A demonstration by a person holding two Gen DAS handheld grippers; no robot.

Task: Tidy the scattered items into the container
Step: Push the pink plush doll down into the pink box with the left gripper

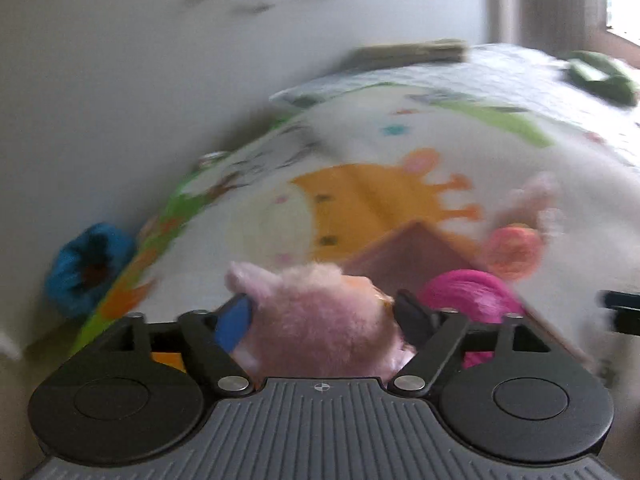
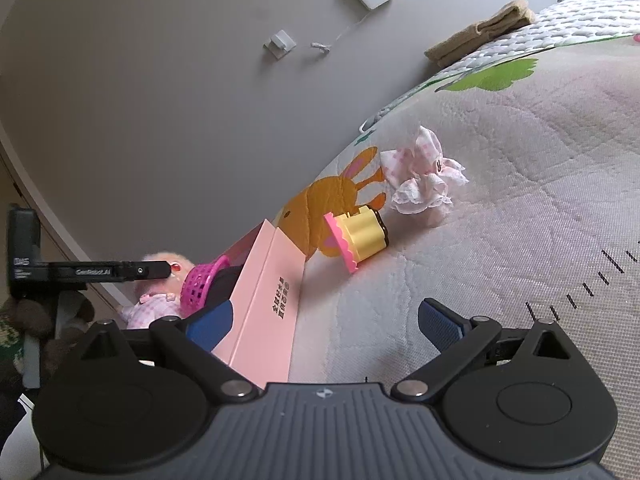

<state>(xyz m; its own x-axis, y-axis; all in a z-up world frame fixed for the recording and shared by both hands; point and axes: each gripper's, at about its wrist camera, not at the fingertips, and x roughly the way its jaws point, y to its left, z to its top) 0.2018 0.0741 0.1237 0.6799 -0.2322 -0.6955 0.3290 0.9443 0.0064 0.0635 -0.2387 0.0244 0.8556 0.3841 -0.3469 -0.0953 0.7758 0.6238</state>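
Patterned mat [image 2: 520,200], left gripper [image 1: 320,316] clamping pink doll [image 1: 320,320] (blurred), pink box [image 2: 264,300] alongside.

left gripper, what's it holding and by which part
The left gripper is shut on a pink plush toy, across its fuzzy body; the exact part is blurred.

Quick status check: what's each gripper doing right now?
Left gripper: closed on the pink plush toy.
Right gripper: open, empty, straddling the pink box wall.

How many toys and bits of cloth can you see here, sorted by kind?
Dolls: 1, pink plush doll held in left gripper.
Plastic toys: 2, magenta plastic basket, yellow-and-pink toy cake.
Cloth: 1, pink frilly garment.
Boxes: 1, pink cardboard box.
Total: 5.
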